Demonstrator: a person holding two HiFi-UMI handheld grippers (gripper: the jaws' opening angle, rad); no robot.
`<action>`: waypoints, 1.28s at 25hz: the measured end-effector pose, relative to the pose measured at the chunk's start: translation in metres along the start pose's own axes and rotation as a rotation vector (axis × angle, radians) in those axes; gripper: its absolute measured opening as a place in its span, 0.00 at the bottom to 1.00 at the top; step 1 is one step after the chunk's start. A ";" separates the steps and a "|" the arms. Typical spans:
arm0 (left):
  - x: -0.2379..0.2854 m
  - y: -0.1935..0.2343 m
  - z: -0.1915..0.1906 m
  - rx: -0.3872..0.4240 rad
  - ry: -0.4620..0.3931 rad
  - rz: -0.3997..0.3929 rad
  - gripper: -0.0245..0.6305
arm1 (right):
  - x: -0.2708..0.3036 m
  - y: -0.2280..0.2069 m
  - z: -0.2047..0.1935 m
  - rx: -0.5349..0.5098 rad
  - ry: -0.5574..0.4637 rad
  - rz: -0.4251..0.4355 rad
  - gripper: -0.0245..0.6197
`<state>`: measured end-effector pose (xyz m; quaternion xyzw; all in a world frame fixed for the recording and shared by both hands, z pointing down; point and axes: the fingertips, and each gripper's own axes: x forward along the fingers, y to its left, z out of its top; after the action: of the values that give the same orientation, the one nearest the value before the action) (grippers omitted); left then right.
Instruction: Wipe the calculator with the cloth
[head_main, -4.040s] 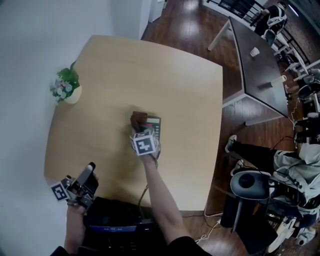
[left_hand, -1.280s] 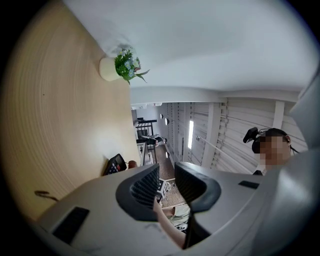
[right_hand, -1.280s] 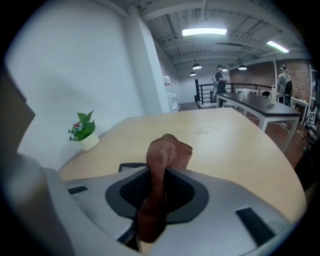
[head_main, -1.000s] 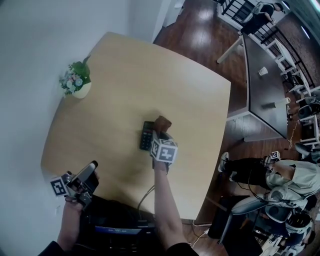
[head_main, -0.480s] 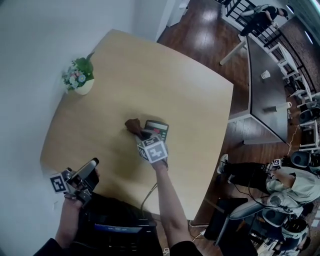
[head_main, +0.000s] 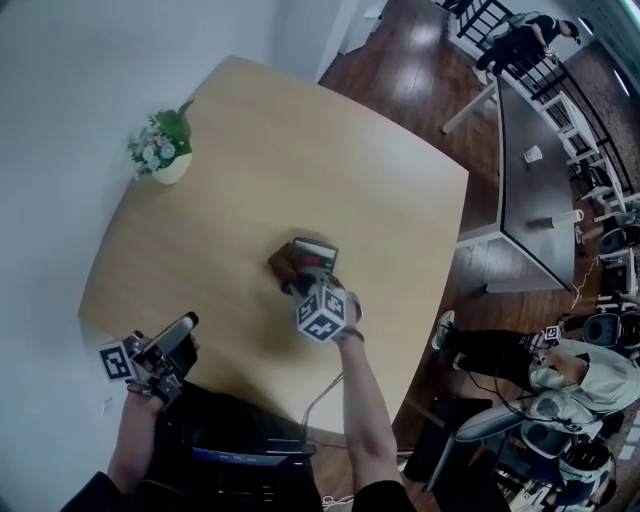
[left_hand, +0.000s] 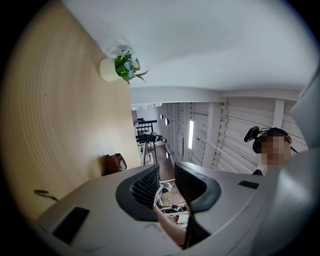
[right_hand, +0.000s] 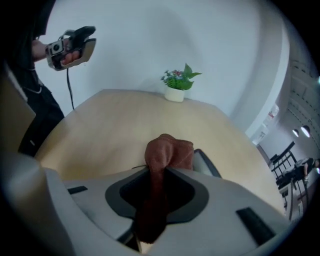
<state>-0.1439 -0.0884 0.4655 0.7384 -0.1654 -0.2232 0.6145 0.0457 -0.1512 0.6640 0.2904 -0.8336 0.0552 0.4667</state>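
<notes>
The grey calculator (head_main: 315, 253) lies flat near the middle of the round wooden table (head_main: 250, 150). A bunched brown cloth (head_main: 282, 266) rests against its left near side. My right gripper (head_main: 296, 282) points steeply down and is shut on that cloth (right_hand: 167, 152), which bulges out past the jaws. The calculator's edge (right_hand: 208, 162) shows just right of the cloth. My left gripper (head_main: 184, 326) hovers still at the table's near left edge, far from the calculator. The left gripper (left_hand: 167, 181) has a narrow gap between its jaws with nothing in it.
A small potted plant (head_main: 160, 150) stands at the table's far left edge, by the white wall. To the right, a darker table (head_main: 530, 170) and chairs stand on the wooden floor. A seated person (head_main: 560, 370) is at lower right.
My right gripper has rolled and swept the cloth across the calculator, from its right side to its left, then back toward me. The left gripper has stayed put.
</notes>
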 end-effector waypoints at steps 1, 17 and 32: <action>-0.001 0.001 0.000 0.000 -0.003 0.003 0.18 | -0.001 0.015 -0.003 -0.016 0.002 0.025 0.17; 0.003 0.003 -0.007 0.001 0.017 0.012 0.18 | -0.026 -0.069 0.027 0.030 -0.117 -0.182 0.17; 0.010 0.000 -0.011 -0.003 0.047 0.017 0.18 | 0.004 0.092 -0.013 -0.207 0.066 0.200 0.17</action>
<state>-0.1298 -0.0844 0.4657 0.7410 -0.1569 -0.2005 0.6214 0.0045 -0.0722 0.6913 0.1544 -0.8437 0.0248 0.5135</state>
